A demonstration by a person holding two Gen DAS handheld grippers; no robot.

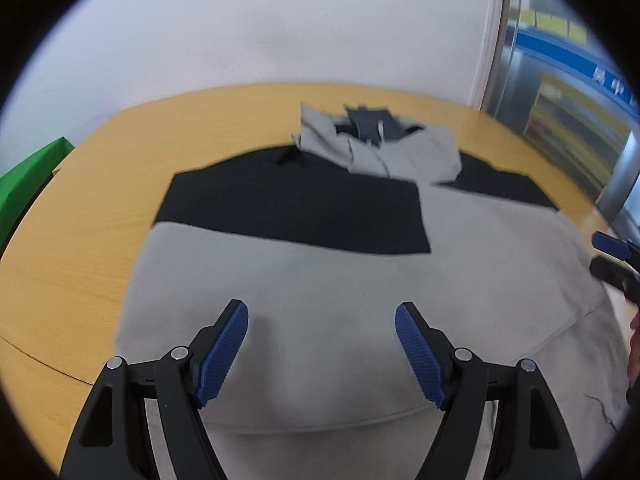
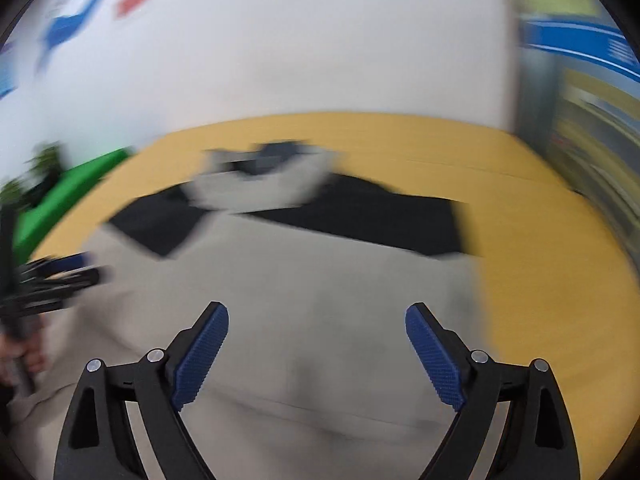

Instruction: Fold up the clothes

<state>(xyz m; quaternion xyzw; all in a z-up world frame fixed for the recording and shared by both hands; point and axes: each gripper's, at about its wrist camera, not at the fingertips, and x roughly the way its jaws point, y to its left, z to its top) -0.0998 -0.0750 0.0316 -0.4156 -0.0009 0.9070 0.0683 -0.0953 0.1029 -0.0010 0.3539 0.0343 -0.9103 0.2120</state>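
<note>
A beige and black garment point(image 1: 340, 280) lies spread flat on the wooden table point(image 1: 80, 208), its grey collar part point(image 1: 380, 152) bunched at the far end. My left gripper point(image 1: 322, 316) is open and empty above the beige part. My right gripper point(image 2: 316, 316) is open and empty above the same garment point(image 2: 300, 288); this view is blurred by motion. The right gripper's tip point(image 1: 612, 256) shows at the right edge of the left wrist view. The left gripper point(image 2: 60, 276) shows at the left edge of the right wrist view.
A green object point(image 1: 28, 180) stands off the table's left side. A white wall point(image 1: 280, 32) is behind the table point(image 2: 540, 248). Shelving with blue and yellow signs point(image 1: 568, 92) is at the right.
</note>
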